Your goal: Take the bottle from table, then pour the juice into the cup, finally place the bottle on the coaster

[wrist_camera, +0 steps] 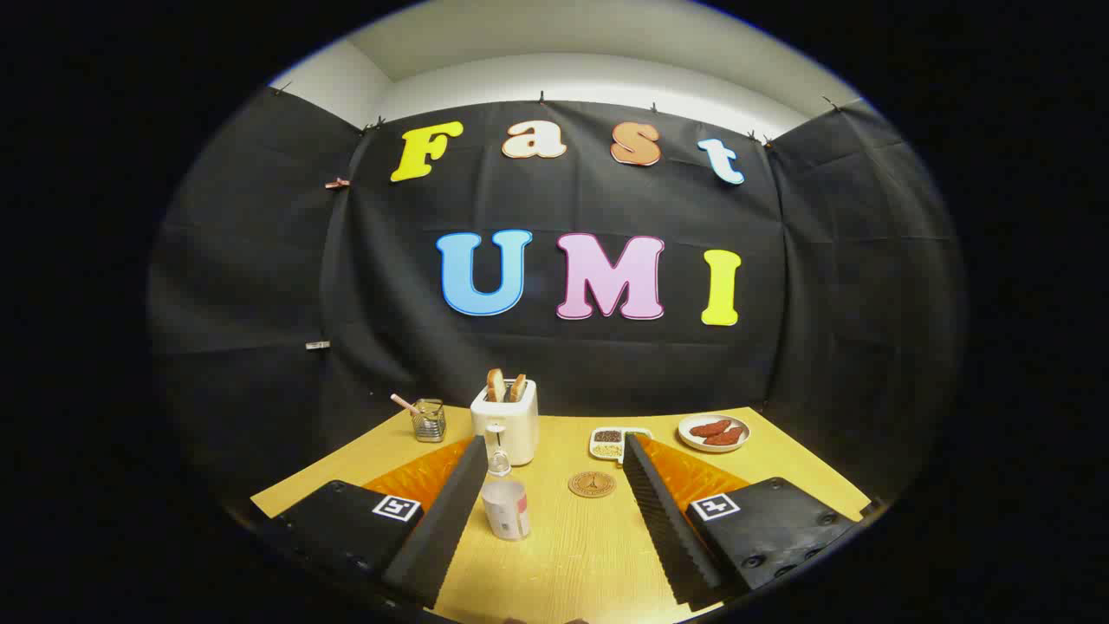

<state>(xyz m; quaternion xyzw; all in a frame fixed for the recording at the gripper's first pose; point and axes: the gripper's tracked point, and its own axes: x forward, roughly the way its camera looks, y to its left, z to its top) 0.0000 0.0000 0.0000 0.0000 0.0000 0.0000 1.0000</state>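
Note:
A small clear bottle [498, 457] with a pale cap stands on the yellow table [572, 555], just in front of a white toaster. Directly in front of the bottle is a white cup [506, 511] with a pinkish band, close to my left finger [442, 529]. A round brown coaster [592, 484] lies to the right of the cup, between the two fingers. My gripper [554, 439] is open, its fingers spread wide with nothing held. The cup hides the bottle's lower part.
The white toaster [511, 425] holds two bread slices at the back. Left of it stands a wire holder [429, 421] with a straw. A small divided dish [613, 442] and a plate of sausages [714, 432] sit back right. Black cloth walls surround the table.

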